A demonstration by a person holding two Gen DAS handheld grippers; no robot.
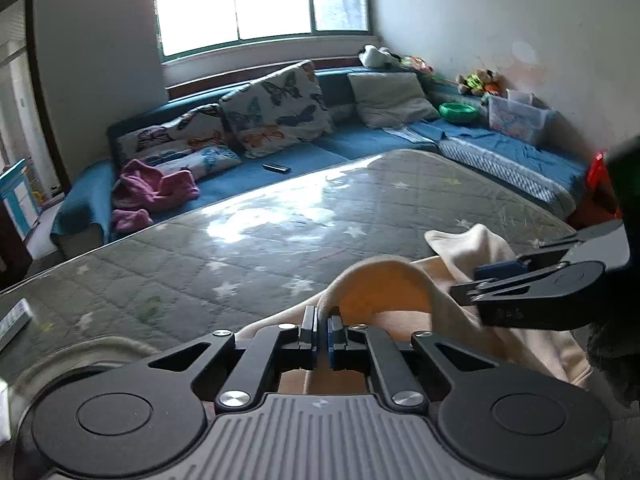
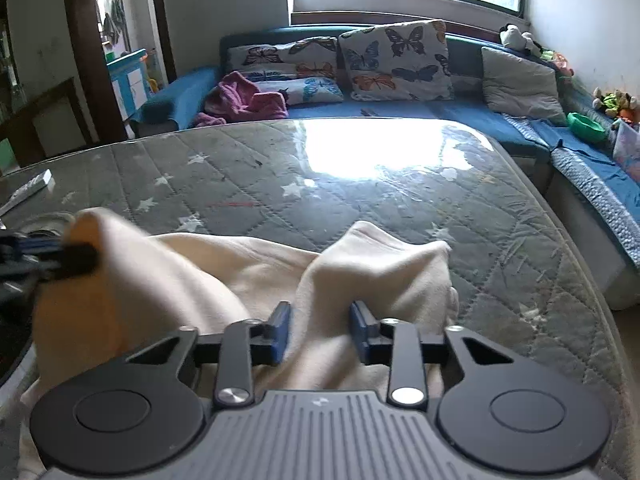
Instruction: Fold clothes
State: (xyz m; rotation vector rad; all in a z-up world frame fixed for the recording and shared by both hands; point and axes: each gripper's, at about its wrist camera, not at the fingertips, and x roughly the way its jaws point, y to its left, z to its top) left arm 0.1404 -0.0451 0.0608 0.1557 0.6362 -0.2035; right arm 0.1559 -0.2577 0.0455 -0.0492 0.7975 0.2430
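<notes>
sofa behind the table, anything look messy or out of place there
Yes. A pink garment lies crumpled in a heap at the sofa's left end, part of it trailing off the seat edge. A small dark object, perhaps a remote, lies loose on the seat in front of the butterfly cushions.

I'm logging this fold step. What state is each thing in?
Left gripper: shut on the garment's edge.
Right gripper: jaws part open, a ridge of cloth between them; contact unclear.
Garment: cream, bunched, lifted at two spots, unfolded.
Table: glass-topped, glare from the window.
Pink cloth: crumpled on the sofa.
Butterfly cushion: upright, leaning on the sofa back.
</notes>
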